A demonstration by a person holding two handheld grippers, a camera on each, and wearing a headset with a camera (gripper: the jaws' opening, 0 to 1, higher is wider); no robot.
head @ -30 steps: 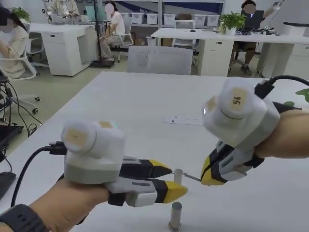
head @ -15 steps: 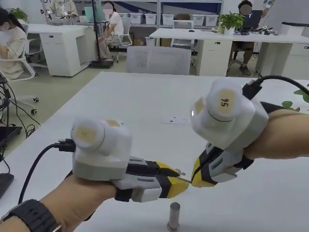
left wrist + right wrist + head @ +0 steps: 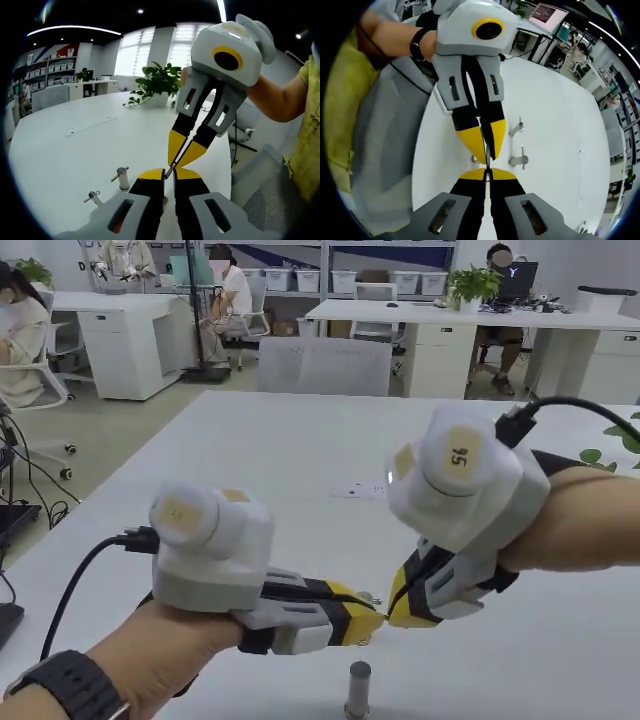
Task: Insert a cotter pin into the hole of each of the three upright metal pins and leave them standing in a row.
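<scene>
1. You work at a white table [image 3: 300, 460]. It is bare apart from a flat white strip [image 3: 362, 488] lying well beyond the grippers.
2. An open office lies behind it, with white desks [image 3: 120, 340], a shelf of storage bins [image 3: 345, 280] and a potted plant [image 3: 475, 282]. People [image 3: 20, 350] sit at the desks.
3. There are two grippers. Your left gripper [image 3: 368, 625] and right gripper [image 3: 398, 608] meet tip to tip above the table.
4. There are three metal pins [image 3: 122, 177], all upright.
   - The first crossed pin [image 3: 518, 161] and the second crossed pin [image 3: 516, 129] stand just beside each other. Each has a cotter pin through its head.
   - The bare pin [image 3: 357, 690] stands on its own near your edge of the table, apart from both grippers.
5. There are three cotter pins. Two are fitted, and the loose cotter pin [image 3: 487, 161] is held in the air.
6. Your right jaws are pressed together on one end of that loose pin. Your left jaws are drawn to a sliver around its other end, so it spans the two sets of tips.
</scene>
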